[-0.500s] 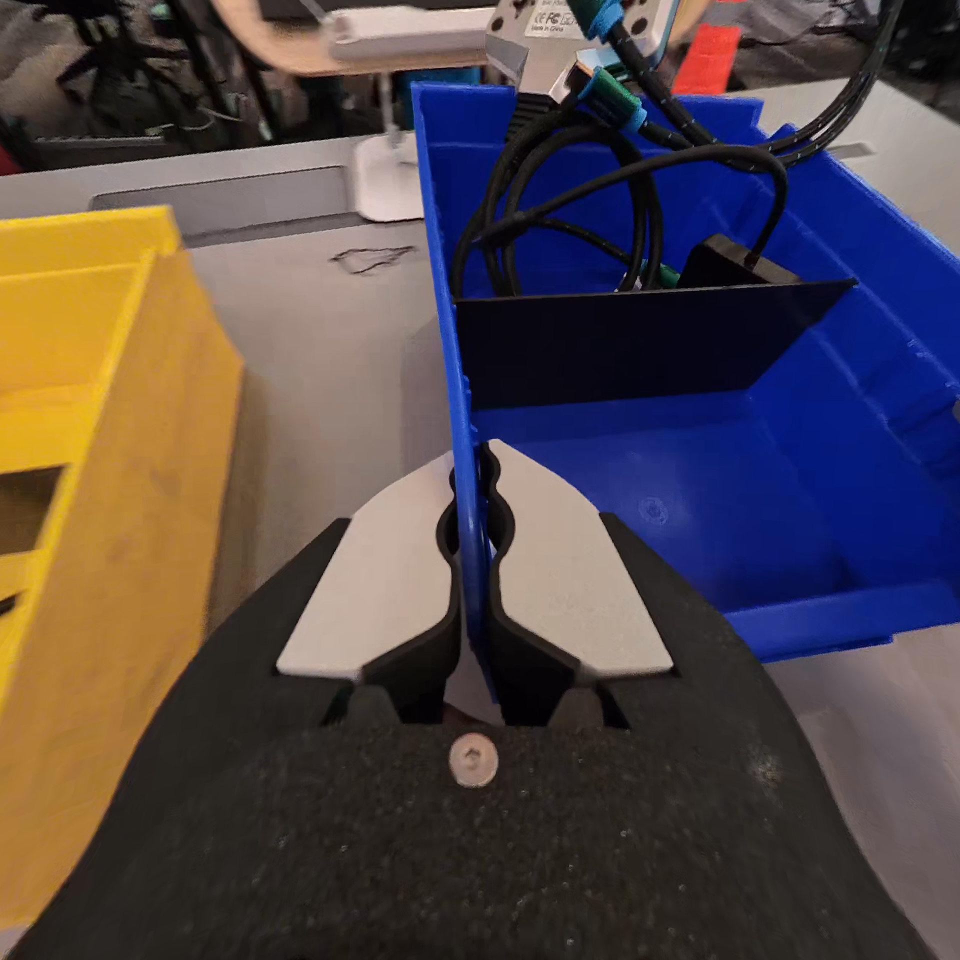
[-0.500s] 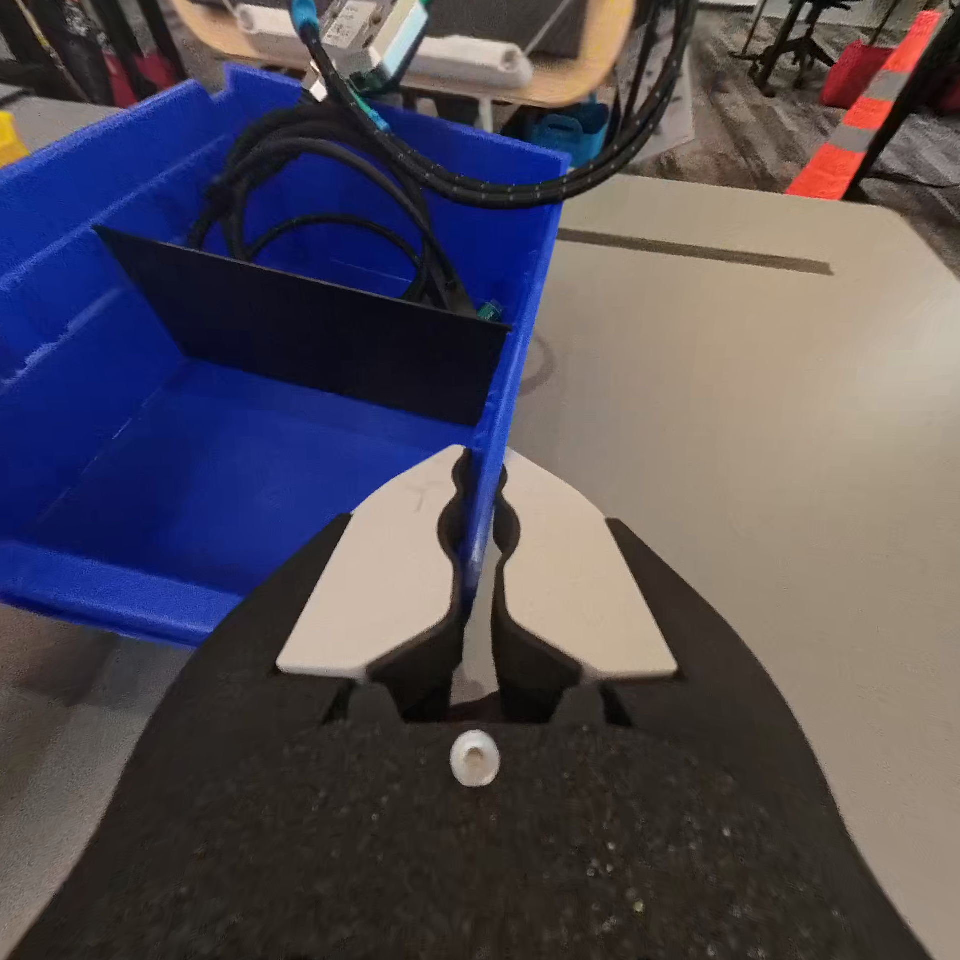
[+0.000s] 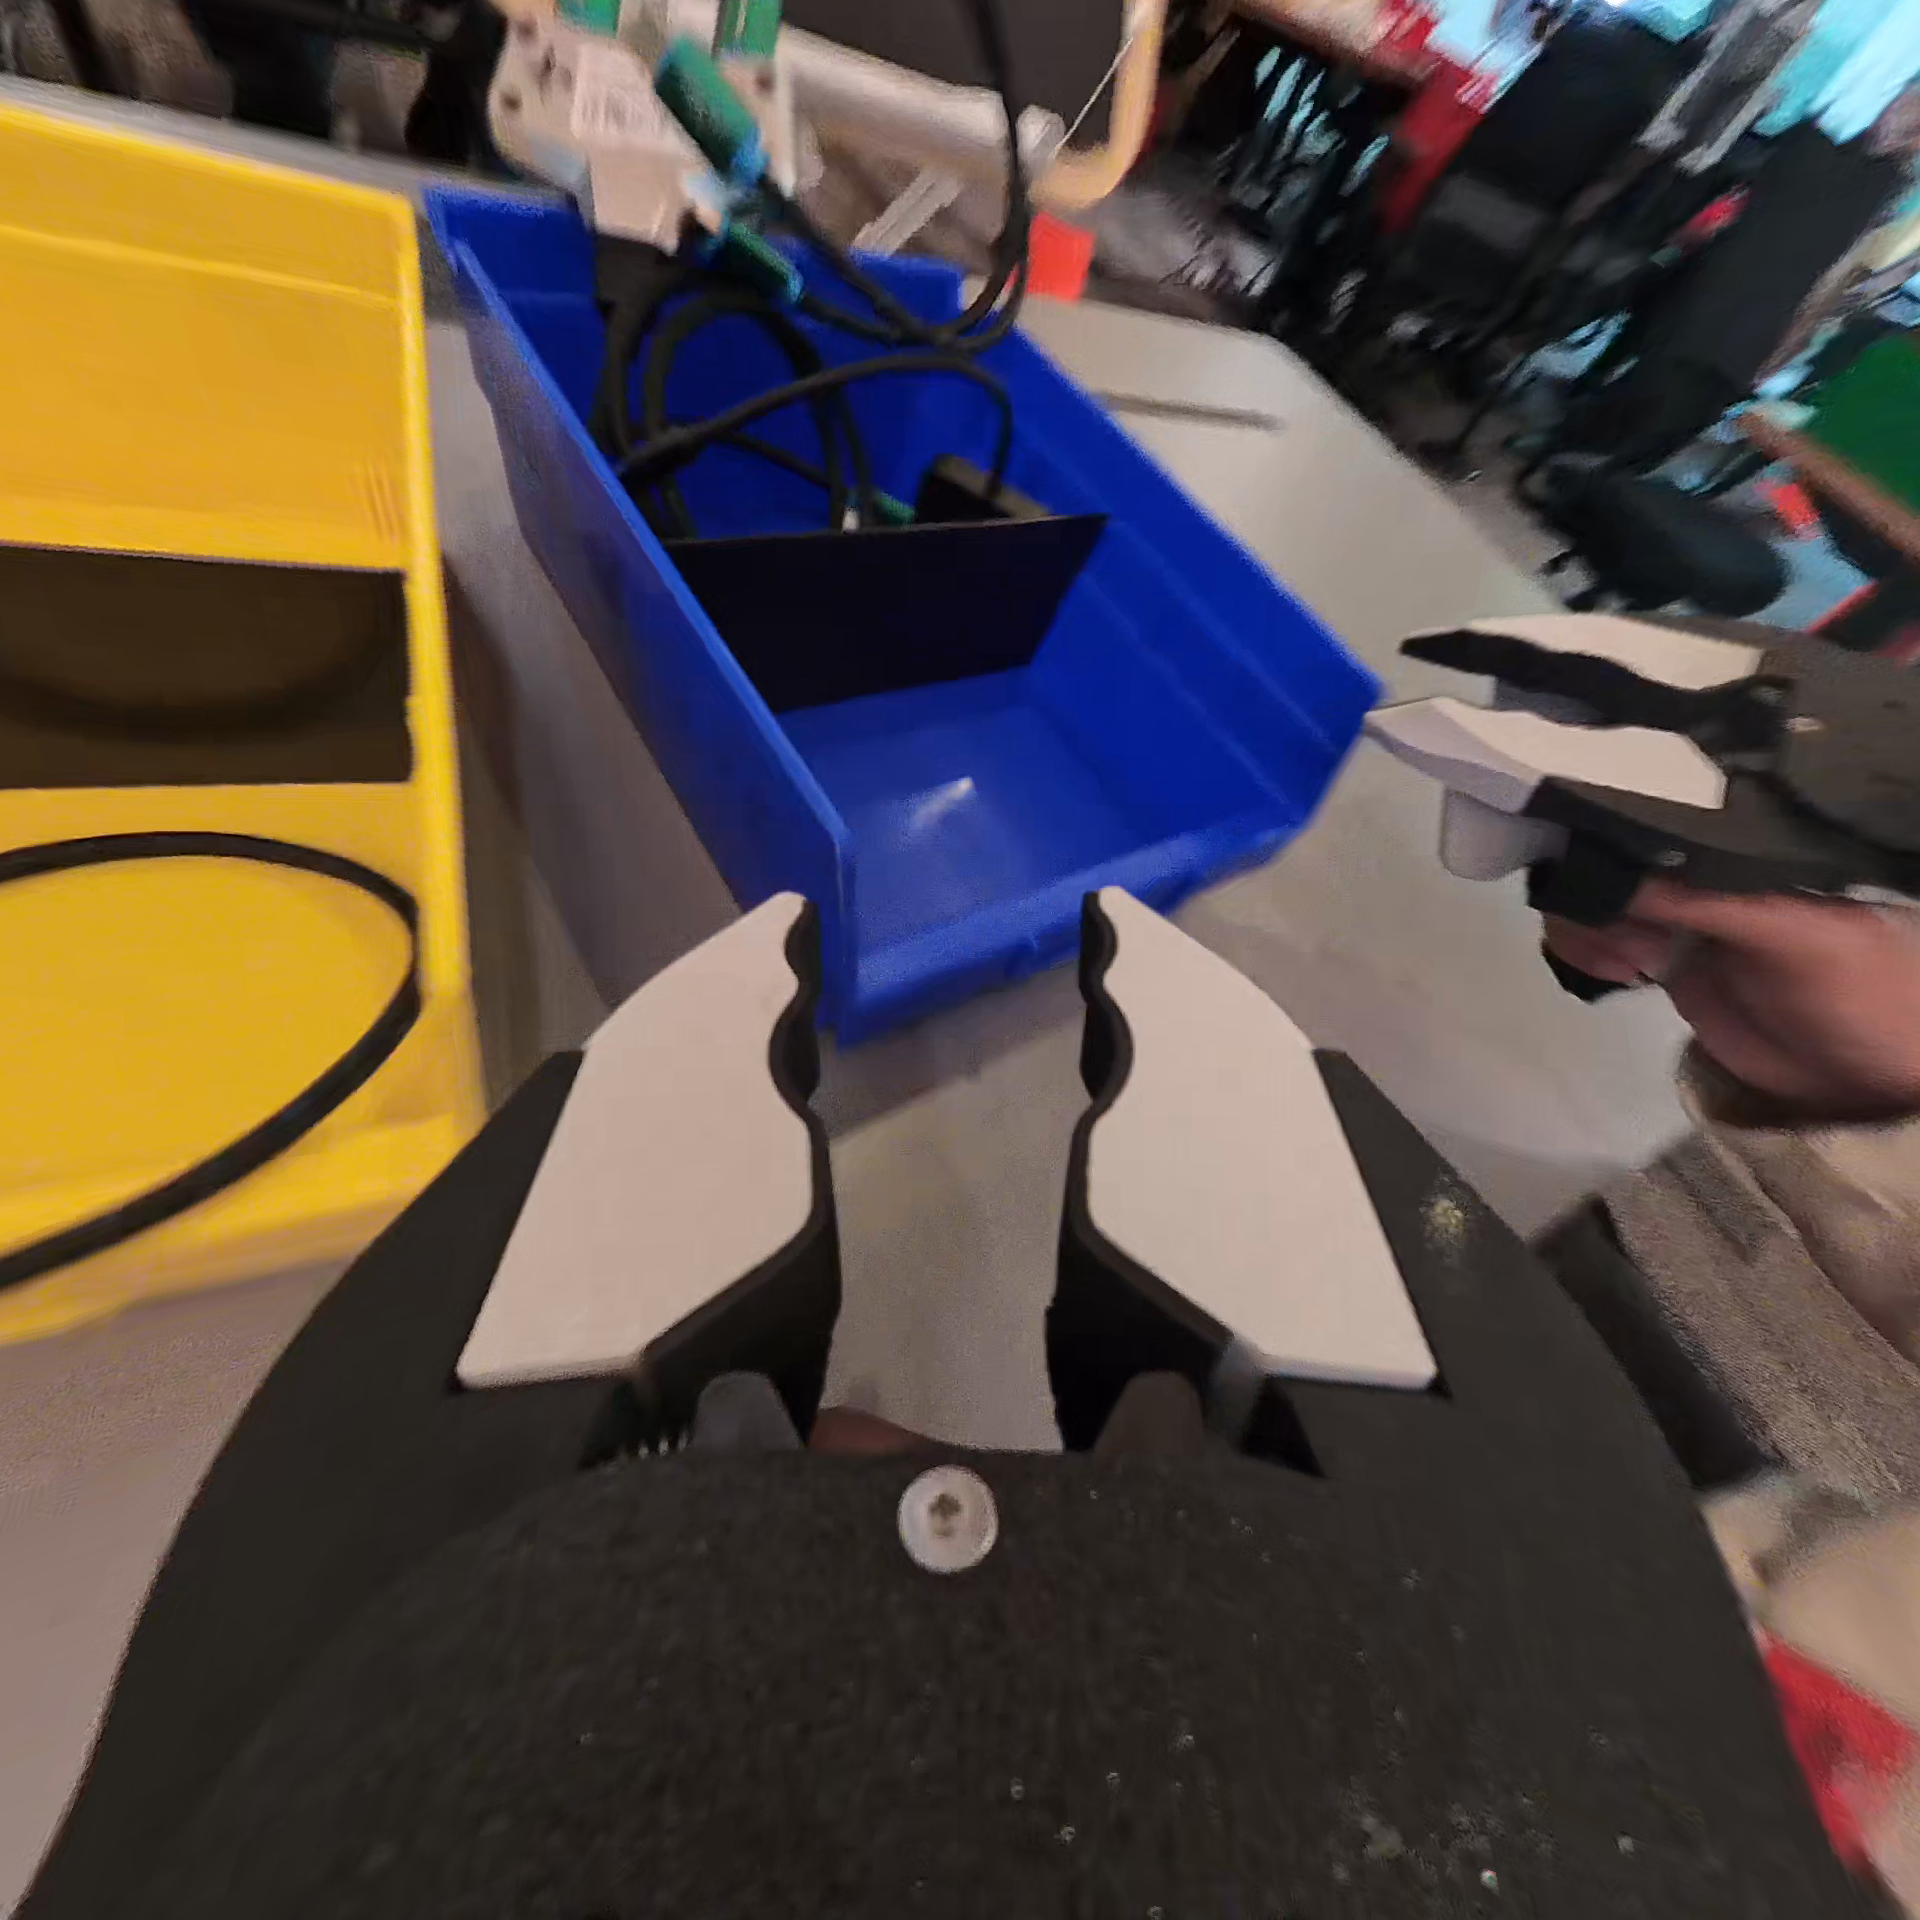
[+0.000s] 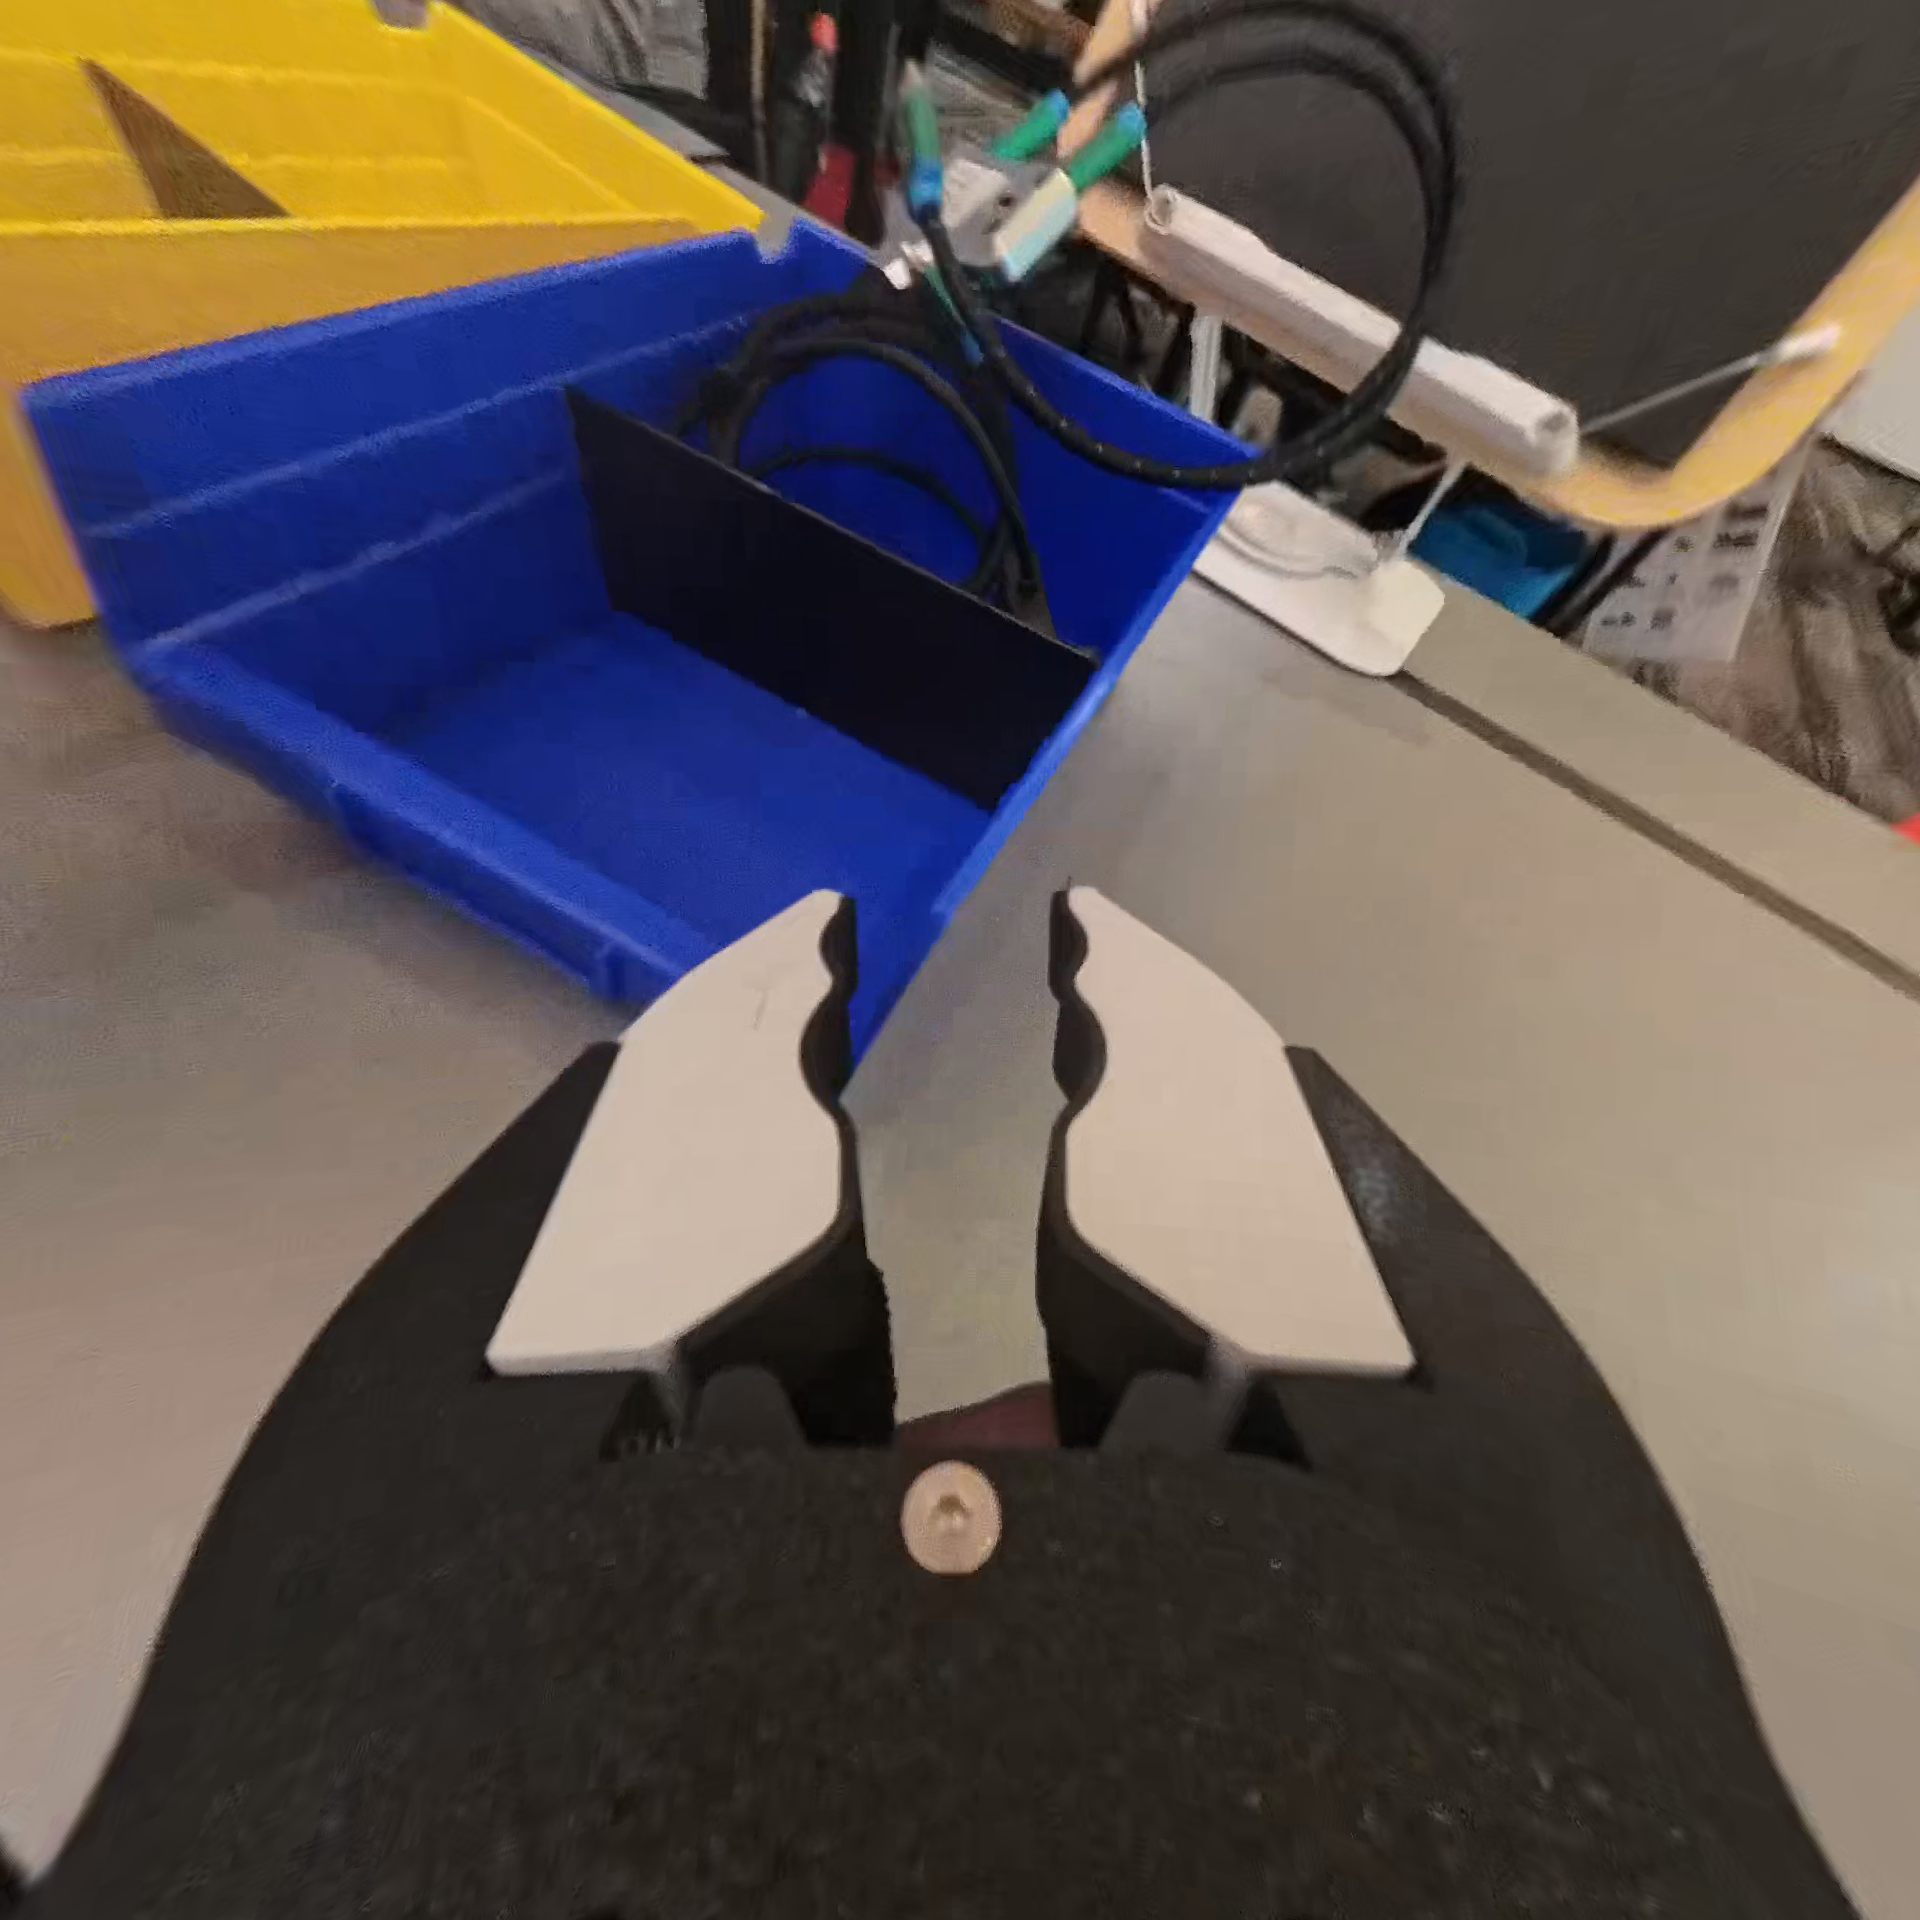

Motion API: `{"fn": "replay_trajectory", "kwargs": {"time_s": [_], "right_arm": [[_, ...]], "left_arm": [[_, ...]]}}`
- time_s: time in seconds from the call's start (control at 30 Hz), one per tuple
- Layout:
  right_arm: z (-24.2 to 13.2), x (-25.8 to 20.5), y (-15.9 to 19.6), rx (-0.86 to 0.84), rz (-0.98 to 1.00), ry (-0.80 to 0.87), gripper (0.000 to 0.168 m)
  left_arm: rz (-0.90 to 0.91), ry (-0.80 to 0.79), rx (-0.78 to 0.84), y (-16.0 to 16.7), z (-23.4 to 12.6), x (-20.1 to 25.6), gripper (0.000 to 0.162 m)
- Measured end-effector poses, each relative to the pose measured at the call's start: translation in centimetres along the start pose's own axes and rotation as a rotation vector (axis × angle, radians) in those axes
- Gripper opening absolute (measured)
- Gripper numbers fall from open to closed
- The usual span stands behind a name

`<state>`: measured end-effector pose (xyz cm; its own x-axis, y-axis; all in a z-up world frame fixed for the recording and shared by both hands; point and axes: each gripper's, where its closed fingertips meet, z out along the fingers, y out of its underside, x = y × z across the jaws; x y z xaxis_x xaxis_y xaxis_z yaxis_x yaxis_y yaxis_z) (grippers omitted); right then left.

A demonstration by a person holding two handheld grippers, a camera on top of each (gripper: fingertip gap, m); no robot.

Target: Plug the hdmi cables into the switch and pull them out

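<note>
Both views are smeared by motion blur, so fine detail is lost. The switch (image 3: 623, 156), a pale grey box, sits past the far end of the blue bin (image 3: 1174, 582), ahead of and well apart from both tongs; whether it rests on the rim or hangs above it cannot be told, and its top is cut by the frame edge in the left wrist view. In the right wrist view the switch (image 4: 1023, 213) shows tilted, its long axis slanting up to the right. Green and blue plugs (image 4: 1101, 145) stick out of its upper side, and more leave its lower left end. Black cables (image 3: 821, 416) coil in the bin's far compartment, partly hidden behind a dark divider (image 3: 883, 603) that stands across the bin. The near compartment lies just ahead of the tongs. Left tongs (image 3: 943, 914): fingers spread wide, holding nothing, tips just short of the bin's near wall. Right tongs (image 4: 951, 904): fingers likewise parted, holding nothing, at the bin's near right corner. In the left wrist view the right tongs (image 3: 1392, 691) appear to the right, beside the bin, held by a hand (image 3: 1766, 997). A yellow bin (image 3: 208, 416) stands left of the blue one, with a black loop (image 3: 312, 1060) lying in it. All rest on a grey table (image 4: 1403, 987).
</note>
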<state>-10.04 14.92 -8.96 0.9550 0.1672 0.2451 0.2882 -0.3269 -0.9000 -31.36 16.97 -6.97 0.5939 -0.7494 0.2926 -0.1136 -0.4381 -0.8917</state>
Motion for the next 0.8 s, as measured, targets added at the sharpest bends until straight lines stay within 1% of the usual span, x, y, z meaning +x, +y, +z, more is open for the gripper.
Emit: {"fn": "replay_trajectory", "kwargs": {"time_s": [0.03, 0.07, 0.13, 0.2, 0.27, 0.33, 0.37, 0.43, 0.47, 0.5, 0.53, 0.57, 0.63, 0.67, 0.73, 0.8], "right_arm": [[-1.7, -0.6, 0.2, 0.025, -0.036, -0.037, 0.033], [-3.3, -1.5, 0.9, 0.025, -0.046, -0.079, 0.033], [-6.5, -4.1, 2.6, 0.030, 0.007, -0.201, 0.033], [-9.1, -7.2, 4.1, 0.034, 0.080, -0.336, 0.030], [-10.3, -9.4, 5.0, 0.018, 0.181, -0.401, 0.029], [-10.5, -11.1, 4.7, 0.017, 0.295, -0.447, 0.029], [-10.3, -12.0, 4.5, 0.016, 0.330, -0.467, 0.030], [-9.5, -13.4, 4.2, -0.009, 0.353, -0.480, 0.031], [-9.1, -14.1, 3.9, -0.021, 0.351, -0.488, 0.031], [-8.7, -14.8, 3.3, -0.024, 0.348, -0.498, 0.031], [-8.1, -15.5, 2.7, -0.026, 0.341, -0.504, 0.031], [-7.4, -16.3, 2.2, -0.039, 0.327, -0.499, 0.031], [-5.5, -18.2, 1.6, -0.099, 0.288, -0.473, 0.033], [-4.3, -19.2, 1.2, -0.125, 0.269, -0.459, 0.041], [-1.8, -21.2, -0.6, -0.117, 0.244, -0.424, 0.062], [0.3, -23.4, -2.8, -0.076, 0.240, -0.415, 0.073]], "left_arm": [[0.026, 0.003, 0.045, 0.0, -2.6, -0.3, 0.046], [0.059, -0.049, 0.079, 0.1, -5.0, -1.7, 0.045], [0.119, -0.248, 0.089, 0.6, -9.2, -7.2, 0.036], [0.121, -0.411, -0.001, 1.5, -12.1, -14.0, 0.037], [0.108, -0.522, -0.117, 2.2, -13.6, -20.2, 0.054], [0.108, -0.522, -0.127, 1.3, -13.0, -23.9, 0.061], [0.112, -0.501, -0.111, 0.6, -12.1, -25.1, 0.062], [0.085, -0.418, -0.077, -1.0, -9.6, -26.7, 0.061], [0.055, -0.373, -0.073, -1.4, -8.3, -27.3, 0.055], [0.036, -0.342, -0.089, -1.5, -7.1, -27.9, 0.043], [0.035, -0.323, -0.124, -1.0, -6.1, -28.2, 0.028], [0.046, -0.329, -0.149, -0.6, -5.5, -28.4, 0.005], [0.070, -0.391, -0.141, -0.1, -5.7, -27.9, 0.003], [0.059, -0.404, -0.139, 0.3, -6.0, -27.1, 0.003], [0.062, -0.432, -0.137, 1.4, -7.2, -25.0, 0.004], [0.075, -0.466, -0.145, 2.8, -8.7, -22.8, 0.005]]}}
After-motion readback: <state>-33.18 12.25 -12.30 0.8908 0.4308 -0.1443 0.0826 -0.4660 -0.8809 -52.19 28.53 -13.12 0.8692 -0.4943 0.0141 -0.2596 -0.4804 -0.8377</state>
